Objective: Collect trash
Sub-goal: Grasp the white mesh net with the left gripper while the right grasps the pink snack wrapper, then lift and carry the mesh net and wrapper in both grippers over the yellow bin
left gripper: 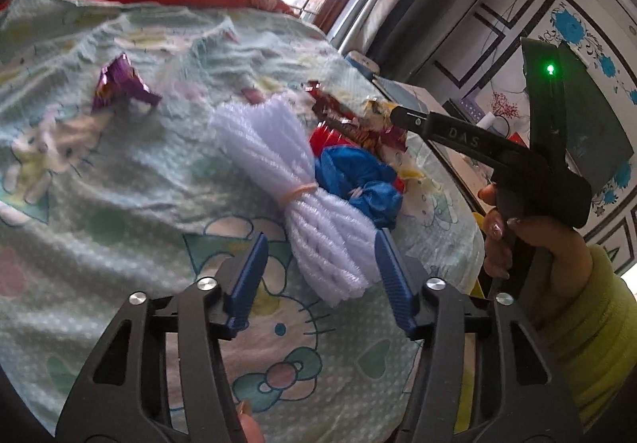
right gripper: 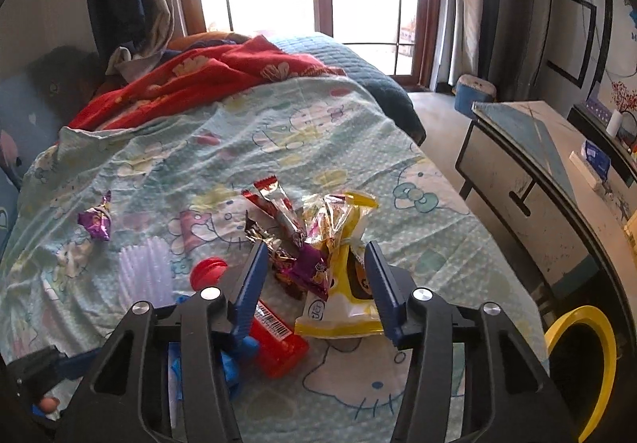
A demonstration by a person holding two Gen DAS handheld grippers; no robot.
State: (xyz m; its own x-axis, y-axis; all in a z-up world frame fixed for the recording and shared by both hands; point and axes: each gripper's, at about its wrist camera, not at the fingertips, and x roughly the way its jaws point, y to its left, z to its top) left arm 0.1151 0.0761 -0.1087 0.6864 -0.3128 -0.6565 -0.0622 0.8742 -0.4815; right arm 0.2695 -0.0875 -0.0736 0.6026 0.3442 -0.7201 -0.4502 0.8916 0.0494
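A: Which step is in hand?
B: Trash is being approached. The bundle (left gripper: 318,200) lies, ungripped, between the half-open left gripper (left gripper: 320,276).
A: And next?
B: The right gripper (right gripper: 314,283), half-open around the wrappers (right gripper: 318,240) at frame centre, must be closed.

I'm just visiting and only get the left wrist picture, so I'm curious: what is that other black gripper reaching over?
Observer: The right gripper straddles a yellow packet on the bedsheet, not squeezing it.
Operator: Anywhere to drop trash?
Observer: A yellow-rimmed container, likely a bin, stands beside the bed.
Operator: More trash nearby?
Observer: A red wrapper with a barcode lies left of the packet.
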